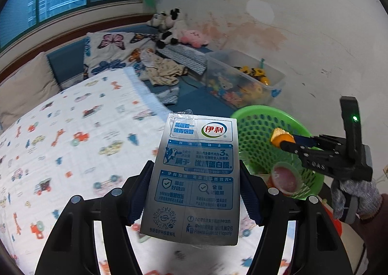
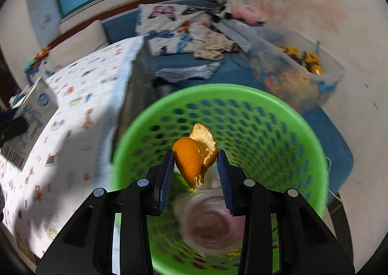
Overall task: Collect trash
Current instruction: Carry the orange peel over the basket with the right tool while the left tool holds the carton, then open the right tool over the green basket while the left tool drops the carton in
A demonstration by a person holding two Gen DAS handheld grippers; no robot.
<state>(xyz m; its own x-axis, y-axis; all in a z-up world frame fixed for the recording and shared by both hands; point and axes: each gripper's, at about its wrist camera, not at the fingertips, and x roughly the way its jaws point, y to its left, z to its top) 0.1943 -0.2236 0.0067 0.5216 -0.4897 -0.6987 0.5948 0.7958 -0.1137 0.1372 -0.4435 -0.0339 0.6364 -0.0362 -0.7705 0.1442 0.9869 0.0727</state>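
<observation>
A flattened silver milk carton [image 1: 196,178] with blue print stands upright between the blue pads of my left gripper [image 1: 195,163], which is shut on its sides above the patterned bed sheet. My right gripper [image 2: 196,153] is shut on a piece of orange peel [image 2: 191,161] and hangs over the mouth of the green mesh basket [image 2: 218,88]. From the left wrist view, the right gripper [image 1: 286,144] reaches in from the right with the peel [image 1: 281,135] over the basket [image 1: 257,109]. A clear plastic cup [image 2: 208,221] with pink residue lies inside the basket.
A clear bin of toys [image 1: 245,81] stands by the stained wall behind the basket. Clothes [image 1: 165,71] and plush toys [image 1: 167,25] lie on the blue mat. The car-print sheet [image 1: 72,141] covers the bed at left. A printed box [image 2: 31,115] sits at the bed's left edge.
</observation>
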